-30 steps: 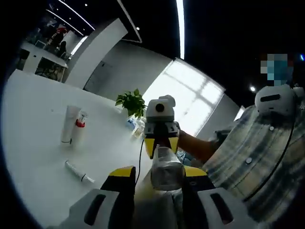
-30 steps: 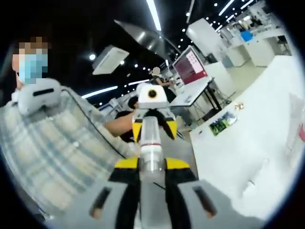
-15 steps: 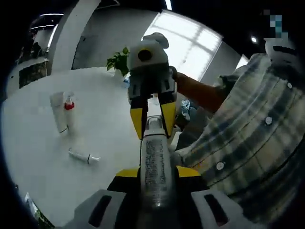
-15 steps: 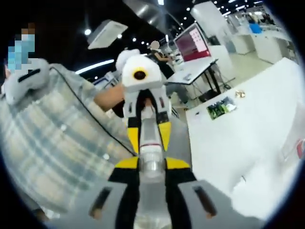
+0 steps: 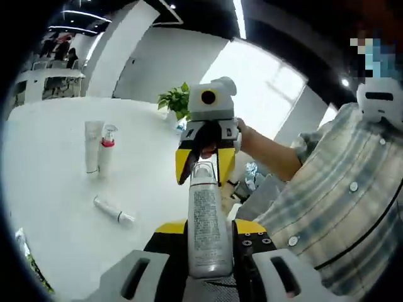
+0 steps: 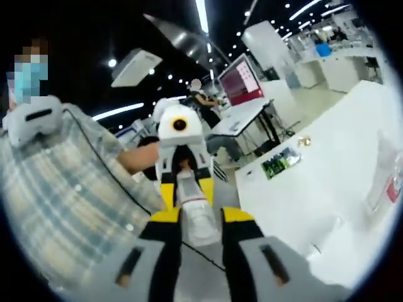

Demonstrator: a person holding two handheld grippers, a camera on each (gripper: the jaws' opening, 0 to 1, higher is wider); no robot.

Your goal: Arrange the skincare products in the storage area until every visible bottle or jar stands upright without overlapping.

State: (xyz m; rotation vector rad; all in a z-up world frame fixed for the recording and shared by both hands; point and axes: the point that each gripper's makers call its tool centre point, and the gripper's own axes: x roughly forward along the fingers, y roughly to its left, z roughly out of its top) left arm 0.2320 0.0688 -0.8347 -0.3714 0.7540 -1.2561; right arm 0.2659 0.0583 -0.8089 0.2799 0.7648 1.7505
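Observation:
A clear bottle with a printed label, a red ring and a white cap is held in the air between both grippers. My left gripper is shut on its labelled body. The right gripper is open, its jaws standing close on either side of the cap. Each gripper faces the other: the right gripper shows in the left gripper view, the left gripper in the right gripper view. On the white table are a white tube, a red-collared pump bottle and a small tube lying flat.
A person in a plaid shirt stands close behind the bottle. A potted plant sits at the table's far side. A green card lies on the table, and a red-marked bottle is at its right edge.
The right gripper's jaws have spread and drawn back along the bottle, so just the cap lies between them. The left gripper, open a second ago, keeps its hold on the body.

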